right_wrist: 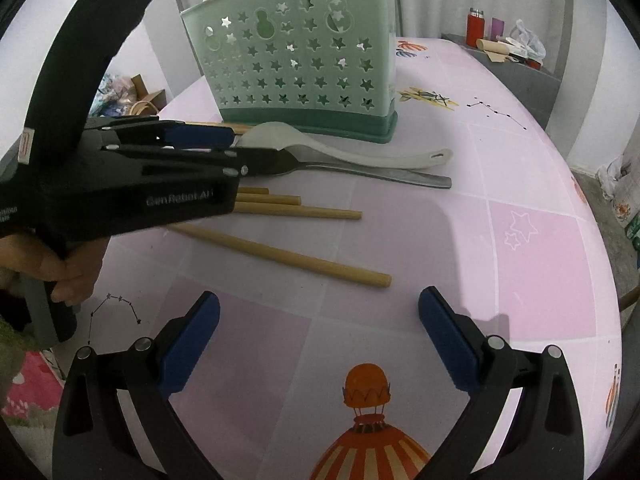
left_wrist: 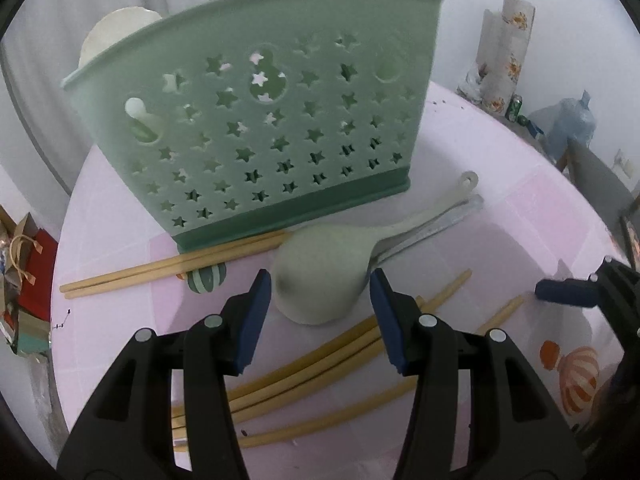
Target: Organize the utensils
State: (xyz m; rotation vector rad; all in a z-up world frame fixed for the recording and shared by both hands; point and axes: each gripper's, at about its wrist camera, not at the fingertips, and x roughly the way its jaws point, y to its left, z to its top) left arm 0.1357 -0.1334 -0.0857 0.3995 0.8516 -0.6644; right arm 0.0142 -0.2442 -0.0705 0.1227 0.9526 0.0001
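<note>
A green utensil holder (left_wrist: 280, 120) with star cut-outs stands on the pink tablecloth; it also shows in the right wrist view (right_wrist: 304, 60). A pale rice spoon (left_wrist: 320, 276) lies in front of it on a metal utensil (left_wrist: 440, 228). My left gripper (left_wrist: 320, 300) is open, its jaws on either side of the spoon's bowl, not closed on it. Several bamboo chopsticks (left_wrist: 320, 360) lie under and beside it, and two more (left_wrist: 160, 270) lie against the holder's base. My right gripper (right_wrist: 320, 328) is open and empty above the cloth, near one chopstick (right_wrist: 288, 258). The spoon (right_wrist: 352, 152) and the left gripper (right_wrist: 208, 144) show in the right wrist view.
A white plate-like piece (left_wrist: 116, 32) stands in the holder. A rolled patterned sheet (left_wrist: 504, 56) and a can (left_wrist: 514, 106) stand beyond the table's far right. A red bottle (right_wrist: 475, 26) and clutter sit on a grey side table. Bags (left_wrist: 24, 276) lie on the floor at left.
</note>
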